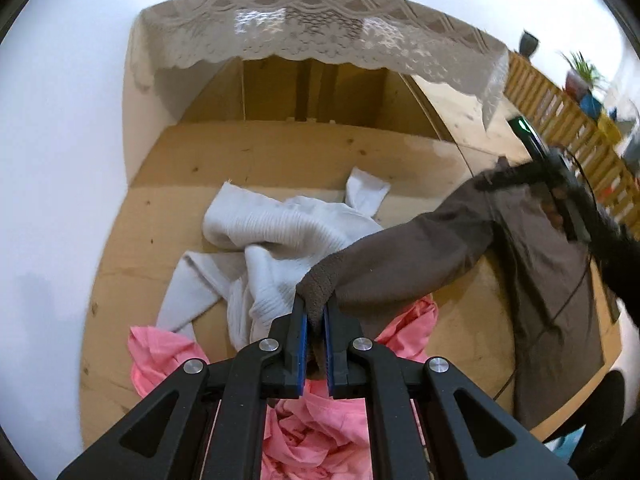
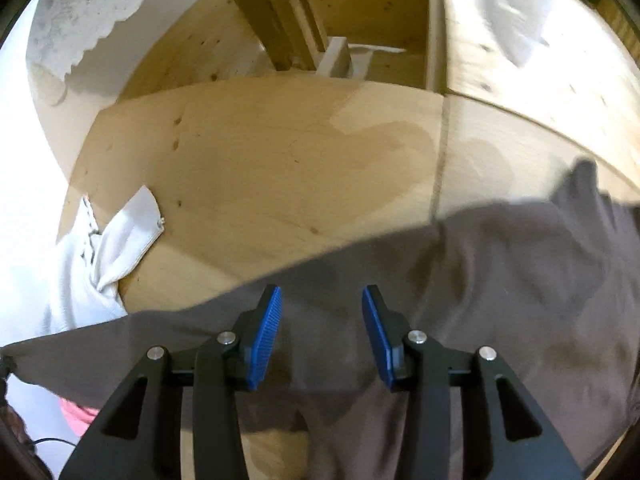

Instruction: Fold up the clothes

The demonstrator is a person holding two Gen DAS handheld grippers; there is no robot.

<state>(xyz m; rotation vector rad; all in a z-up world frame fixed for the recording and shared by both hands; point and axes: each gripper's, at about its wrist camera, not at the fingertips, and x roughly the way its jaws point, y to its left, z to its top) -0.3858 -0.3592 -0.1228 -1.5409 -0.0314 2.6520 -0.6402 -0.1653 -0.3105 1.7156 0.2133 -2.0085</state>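
My left gripper [image 1: 315, 304] is shut on a corner of the brown garment [image 1: 420, 252], held up above the pile. The cloth stretches from there to the right, where a hand [image 1: 556, 212] holds the other tool, which is blurred. In the right wrist view my right gripper [image 2: 320, 296] is open just above the brown garment [image 2: 500, 280], its blue pads [image 2: 266, 332] apart and pressing on nothing. A white knit sweater [image 1: 272, 236] lies crumpled on the wooden table [image 1: 280, 160], and a pink garment [image 1: 320, 432] lies bunched under my left gripper.
A lace cloth [image 1: 320, 28] hangs over a wooden frame behind the table. A slatted wooden fence [image 1: 560, 112] with potted plants [image 1: 580, 72] runs along the right. The white sweater [image 2: 80, 280] lies at the left of bare tabletop [image 2: 260, 180].
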